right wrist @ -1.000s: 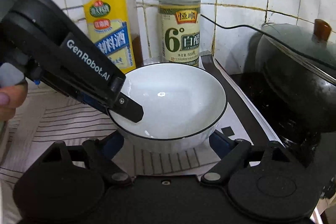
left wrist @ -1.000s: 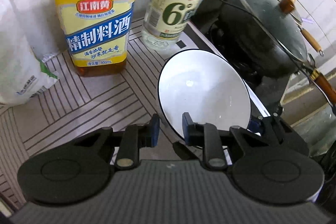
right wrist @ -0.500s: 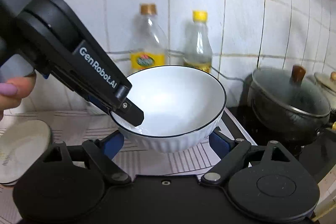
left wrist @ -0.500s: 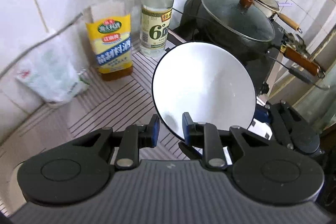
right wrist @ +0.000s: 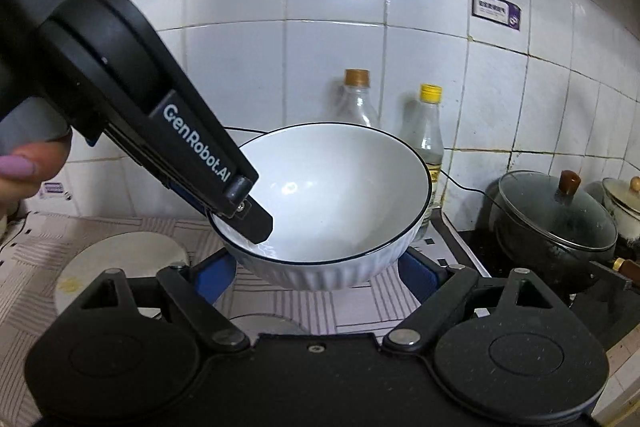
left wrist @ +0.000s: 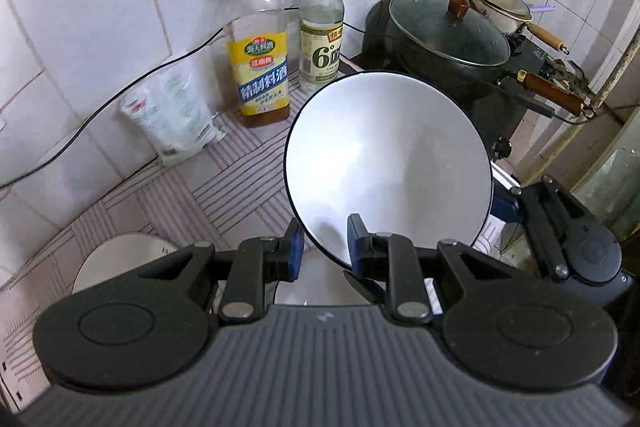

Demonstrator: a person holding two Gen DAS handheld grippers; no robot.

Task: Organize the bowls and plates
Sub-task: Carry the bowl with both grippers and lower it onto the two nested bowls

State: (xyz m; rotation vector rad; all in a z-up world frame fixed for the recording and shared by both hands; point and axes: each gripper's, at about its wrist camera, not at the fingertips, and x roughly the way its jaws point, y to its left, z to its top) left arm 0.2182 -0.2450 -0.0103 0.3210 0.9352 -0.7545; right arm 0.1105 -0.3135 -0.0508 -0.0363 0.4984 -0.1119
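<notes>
1. While the white bowl (right wrist: 332,203) hangs in the air above the tiled counter (left wrist: 168,195), both grippers are on it.
2. The left gripper (left wrist: 322,251) has its two blue-padded fingers (left wrist: 297,247) closed on the bowl's near rim, one pad outside the wall and one inside; the right wrist view shows the same grip from the side, with one black finger reaching down into the bowl.
3. The right gripper (right wrist: 316,275) has its jaws set wide, a blue pad at each side of the bowl's ribbed underside; whether the pads actually press on the bowl cannot be told from here, though they look very close.
4. The bowl is tilted, its opening (edged with a thin dark line) turned toward the left wrist camera.
5. On the counter below lies a pale round plate (right wrist: 120,267), left of the bowl in the right wrist view.
6. Against the wall stand a yellow-labelled bottle (left wrist: 258,43) and a clear bottle with a yellow cap (left wrist: 322,23), just beside each other, with a white bag (left wrist: 172,115) leaning further left.
7. A dark lidded pot (right wrist: 556,227) sits on the stove to the right.
</notes>
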